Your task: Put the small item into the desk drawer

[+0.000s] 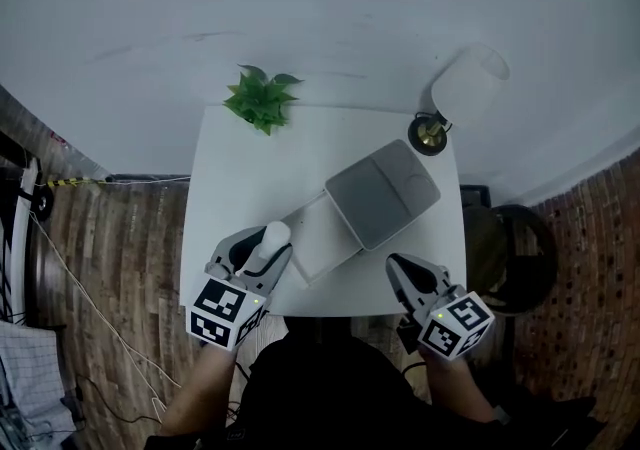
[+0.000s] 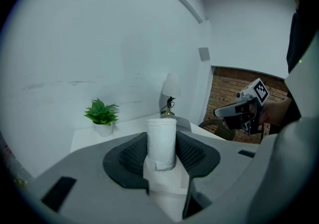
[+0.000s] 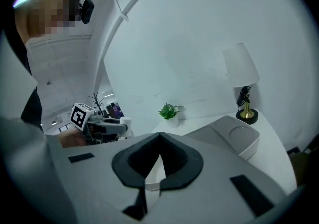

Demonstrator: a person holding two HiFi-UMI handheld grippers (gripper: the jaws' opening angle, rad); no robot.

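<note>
A small white paper roll (image 1: pixel 272 239) stands upright between the jaws of my left gripper (image 1: pixel 262 250), which is shut on it above the table's front left. Seen along the left gripper (image 2: pixel 160 154), the roll (image 2: pixel 161 142) fills the gap between the dark pads. The white drawer (image 1: pixel 322 237) is pulled out of a grey desktop unit (image 1: pixel 382 193) and lies just right of the roll. My right gripper (image 1: pixel 397 266) hovers at the front right, shut with nothing held; in its own view the right gripper (image 3: pixel 159 139) has its tips meeting over the drawer (image 3: pixel 154 177).
A small potted plant (image 1: pixel 262 98) stands at the back left of the white table (image 1: pixel 220 188). A lamp with a brass base (image 1: pixel 430 133) stands at the back right. A dark chair (image 1: pixel 515 258) is right of the table, and cables (image 1: pixel 90 308) lie on the wooden floor.
</note>
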